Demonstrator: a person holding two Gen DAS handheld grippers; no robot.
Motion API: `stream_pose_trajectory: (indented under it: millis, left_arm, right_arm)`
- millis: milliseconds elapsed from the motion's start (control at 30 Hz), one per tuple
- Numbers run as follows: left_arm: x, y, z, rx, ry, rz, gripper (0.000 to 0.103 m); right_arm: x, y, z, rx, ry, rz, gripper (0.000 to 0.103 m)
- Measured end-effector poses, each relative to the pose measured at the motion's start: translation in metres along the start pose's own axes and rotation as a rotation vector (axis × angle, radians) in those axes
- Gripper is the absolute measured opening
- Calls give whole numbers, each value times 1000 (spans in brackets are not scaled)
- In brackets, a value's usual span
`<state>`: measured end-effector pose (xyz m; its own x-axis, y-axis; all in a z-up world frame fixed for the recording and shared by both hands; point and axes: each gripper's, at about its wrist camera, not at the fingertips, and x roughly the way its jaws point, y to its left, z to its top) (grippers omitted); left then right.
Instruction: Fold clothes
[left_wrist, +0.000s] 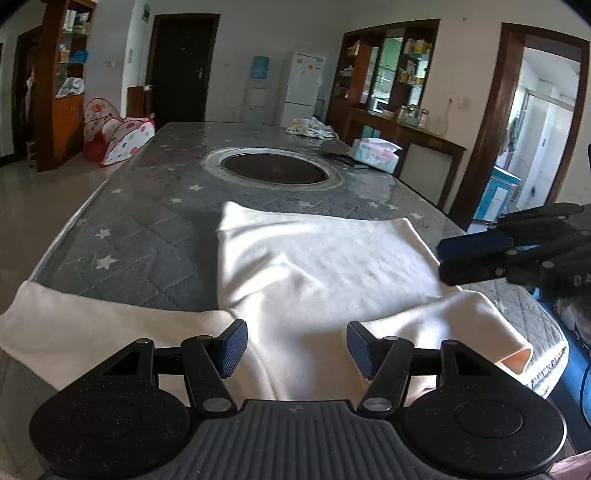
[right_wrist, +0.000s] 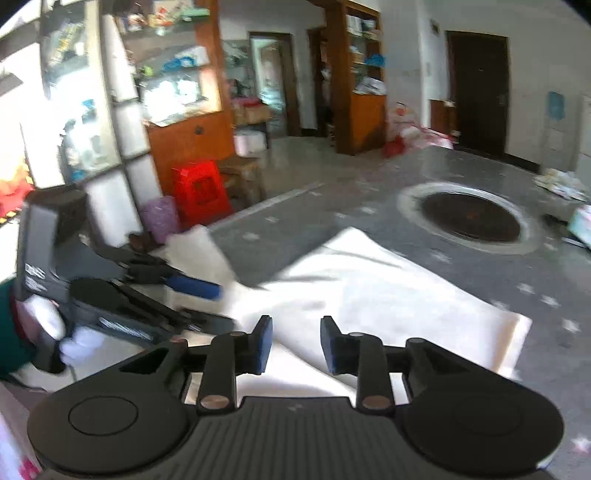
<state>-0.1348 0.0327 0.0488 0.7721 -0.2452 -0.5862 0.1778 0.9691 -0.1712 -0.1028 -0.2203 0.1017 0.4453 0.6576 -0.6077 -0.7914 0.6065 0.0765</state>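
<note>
A white garment (left_wrist: 325, 266) lies partly folded on the grey star-patterned table (left_wrist: 140, 236), with one part hanging over the near left edge. My left gripper (left_wrist: 295, 349) is open just above the garment's near edge, holding nothing. My right gripper (right_wrist: 295, 343) is open over the garment (right_wrist: 369, 288) and empty. It also shows in the left wrist view (left_wrist: 454, 258) at the right, over the garment's right edge. The left gripper shows in the right wrist view (right_wrist: 218, 306) at the left, open near a raised flap of cloth.
A round dark hole with a metal rim (left_wrist: 275, 168) sits in the table's middle. A tissue pack (left_wrist: 375, 153) and a bundle of cloth (left_wrist: 312, 129) lie at the far right. A red stool (right_wrist: 201, 192) stands on the floor beside the table.
</note>
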Motion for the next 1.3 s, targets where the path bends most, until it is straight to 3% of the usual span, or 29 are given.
stream_pose_trajectory:
  millis: [200,300,467,533,600,667,800,1133,1233,1300]
  left_arm:
    - [13,-17,-3,40,44,-60,61]
    - [20,-24,-4,56,70,-79,61]
    - [30,-34,-8,84,108,-83,57]
    - [32,-36,-10,92,121,-84,44]
    - [33,-38,-10,105,120,-86,24]
    - [33,-39,-10,106,122,-88,13]
    - [23,-43,-2,120,81,-90,7]
    - [-31,-58,62,208,-158,-161,6]
    - [-37,-53,67,185,-175,-176,7]
    - [-35,-46,64,167,-144,-158,7]
  right_arm:
    - [-20,-30,-37,76,72,-135,29]
    - [-32,-41,-54,127,96,-177,39]
    - [-46,-38,-69,165,85,-167,54]
    - [-48,-34,-73,161,96,-157,58]
    - [-47,-30,-77,156,107,-153,62]
    - [-45,-27,-82,152,120,-157,63]
    - [-38,-22,-89,146,138,-167,65]
    - [-29,-9,-96,86,157,-225,66]
    - [-30,-7,-98,68,162,-237,66]
    - [-32,-7,-98,64,164,-234,67]
